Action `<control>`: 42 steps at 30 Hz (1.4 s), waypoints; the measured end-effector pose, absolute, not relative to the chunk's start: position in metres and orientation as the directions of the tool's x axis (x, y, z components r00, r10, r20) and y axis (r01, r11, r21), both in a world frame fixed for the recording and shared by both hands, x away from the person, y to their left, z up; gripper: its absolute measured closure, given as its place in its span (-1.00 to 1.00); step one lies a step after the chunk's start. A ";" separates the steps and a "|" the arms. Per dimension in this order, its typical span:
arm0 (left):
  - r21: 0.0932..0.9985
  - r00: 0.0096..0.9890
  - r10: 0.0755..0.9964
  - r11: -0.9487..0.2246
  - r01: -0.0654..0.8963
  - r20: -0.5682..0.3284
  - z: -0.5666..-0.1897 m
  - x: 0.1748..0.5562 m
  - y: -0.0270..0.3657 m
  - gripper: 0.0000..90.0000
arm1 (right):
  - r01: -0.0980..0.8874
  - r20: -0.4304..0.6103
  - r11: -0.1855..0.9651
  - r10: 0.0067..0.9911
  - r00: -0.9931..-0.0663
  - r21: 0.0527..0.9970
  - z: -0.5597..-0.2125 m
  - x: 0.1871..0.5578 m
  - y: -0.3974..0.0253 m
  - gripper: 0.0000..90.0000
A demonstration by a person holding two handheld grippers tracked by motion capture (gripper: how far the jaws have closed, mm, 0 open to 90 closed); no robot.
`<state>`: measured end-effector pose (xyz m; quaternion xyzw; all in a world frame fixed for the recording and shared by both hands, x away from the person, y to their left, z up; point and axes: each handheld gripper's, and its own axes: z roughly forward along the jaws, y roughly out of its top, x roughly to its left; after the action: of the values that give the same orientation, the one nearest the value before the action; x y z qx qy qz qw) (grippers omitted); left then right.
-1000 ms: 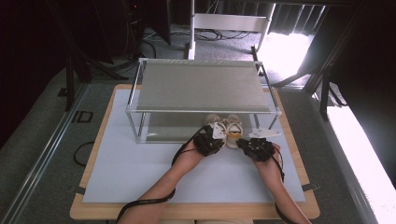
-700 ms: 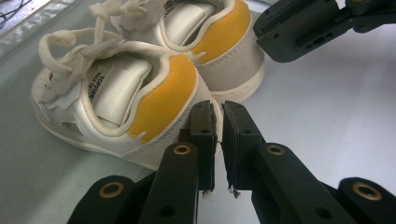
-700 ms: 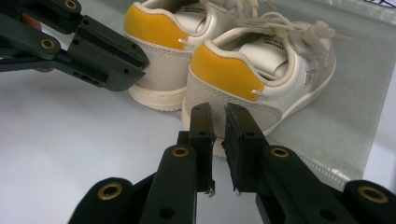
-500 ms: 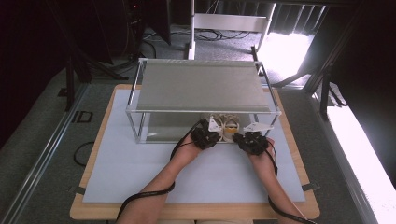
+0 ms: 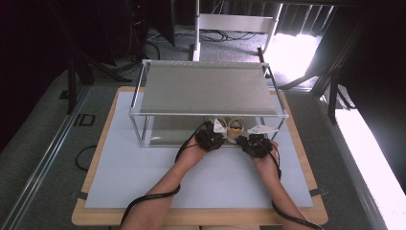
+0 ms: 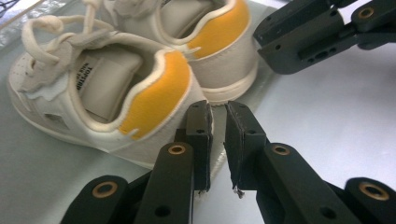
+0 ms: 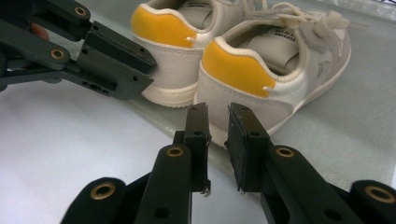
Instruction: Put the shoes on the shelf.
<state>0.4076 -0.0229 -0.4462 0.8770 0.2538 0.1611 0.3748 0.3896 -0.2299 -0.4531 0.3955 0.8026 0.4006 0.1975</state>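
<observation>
- Under the front edge of the metal rack (image 5: 206,88), on its lower shelf, sits a pair of small cream shoes with yellow heel patches, heels turned toward the person.
- From the high view, the left gripper (image 5: 210,139) and the right gripper (image 5: 256,143) both lie at the rack's front opening, side by side and near each other, with the shoes just beyond them.
- The person's forearms come up from the bottom edge across the white mat (image 5: 143,177), which covers most of the wooden table (image 5: 79,218).
- Seen from the left gripper view, the left gripper (image 6: 218,140) has its jaws drawn narrow, a thin slit between the pads, and nothing sits in that slit.
- Its tips stand just at the heel of the left shoe (image 6: 107,98); they look to be touching the heel's edge, though the angle is too close to be sure.
- The right shoe (image 6: 210,42) lies beside the left shoe, further back in that view, with the right gripper's dark jaw next to it.
- Seen from the right gripper view, the right gripper (image 7: 218,140) likewise has a narrow gap between its pads and holds nothing.
- Its tips are just short of the right shoe (image 7: 275,70) at the heel.
- White laces are tied in loose bows on both shoes.
</observation>
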 end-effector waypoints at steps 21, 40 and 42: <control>0.797 0.835 0.550 -0.495 0.346 -0.020 -0.449 0.370 -0.003 -0.70 | 0.402 0.003 0.319 0.781 -0.625 0.858 -0.453 0.354 -0.241 -0.69; 0.802 0.806 0.592 -0.479 0.355 -0.003 -0.467 0.346 0.034 -0.94 | 0.418 -0.003 0.333 0.785 -0.620 0.845 -0.471 0.327 -0.266 -0.70; 0.800 0.803 0.596 -0.486 0.351 0.010 -0.469 0.344 0.037 -0.94 | 0.409 -0.016 0.344 0.781 -0.625 0.845 -0.473 0.325 -0.268 -0.70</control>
<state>0.3442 0.0373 -0.4686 0.8498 0.2784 0.1447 0.4236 0.3247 -0.2678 -0.4727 0.3759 0.7912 0.4318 0.2151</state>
